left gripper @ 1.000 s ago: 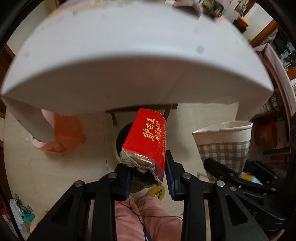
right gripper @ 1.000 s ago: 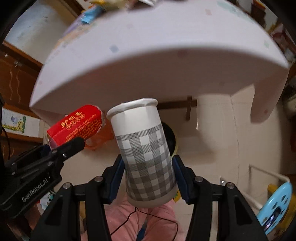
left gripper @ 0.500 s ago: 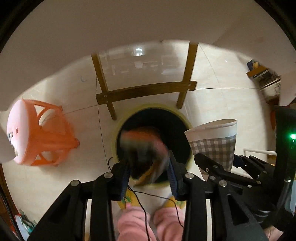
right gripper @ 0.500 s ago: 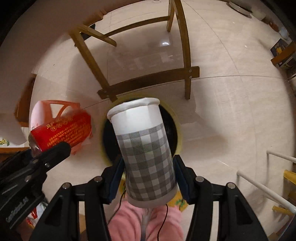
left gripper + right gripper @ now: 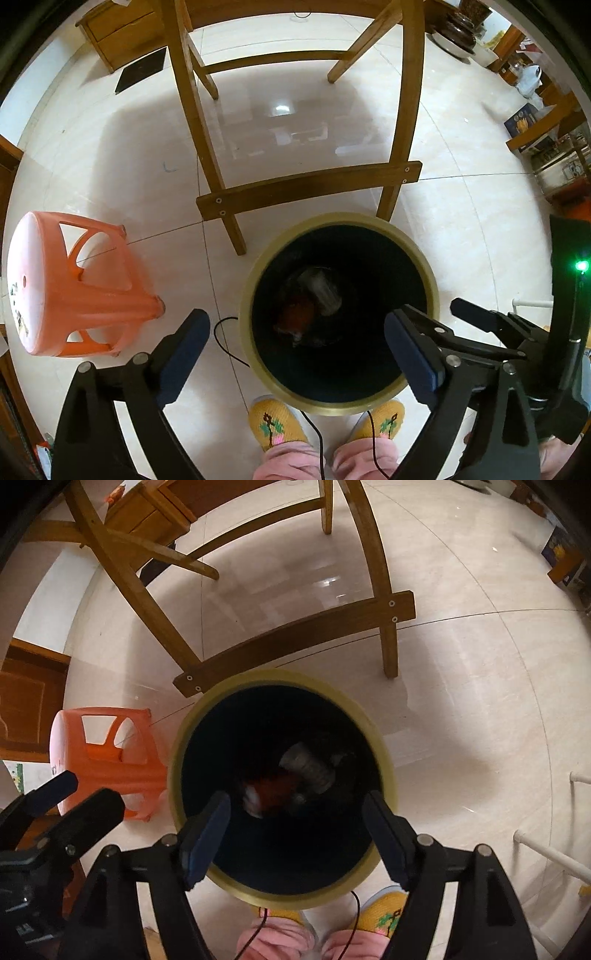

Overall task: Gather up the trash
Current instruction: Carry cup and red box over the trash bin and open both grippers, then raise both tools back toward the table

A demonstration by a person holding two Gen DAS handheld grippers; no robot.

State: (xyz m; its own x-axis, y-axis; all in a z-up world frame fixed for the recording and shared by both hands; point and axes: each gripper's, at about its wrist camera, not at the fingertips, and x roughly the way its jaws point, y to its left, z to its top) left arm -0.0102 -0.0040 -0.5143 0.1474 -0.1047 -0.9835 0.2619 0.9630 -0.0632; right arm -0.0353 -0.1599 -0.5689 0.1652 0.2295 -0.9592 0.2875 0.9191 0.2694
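Note:
A round trash bin with a yellow-green rim (image 5: 258, 258) (image 5: 384, 749) stands on the floor below both grippers. Inside it lie the red box (image 5: 297, 315) (image 5: 273, 788) and the checked paper cup (image 5: 321, 290) (image 5: 308, 766), dim and partly blurred. My left gripper (image 5: 295, 345) is open and empty above the bin's near edge. My right gripper (image 5: 295, 832) is open and empty over the bin mouth. The right gripper's body shows at the right of the left wrist view (image 5: 517, 339).
A wooden chair frame (image 5: 306, 184) (image 5: 295, 635) stands just behind the bin. An orange plastic stool (image 5: 74, 284) (image 5: 107, 753) lies on its side to the left. The person's yellow slippers (image 5: 275, 424) are at the bin's near side. The floor is pale tile.
Both grippers swung down from the table edge to over the bin. The left opened and dropped the red box, then the right opened and dropped the checked cup; both lie in the bin.

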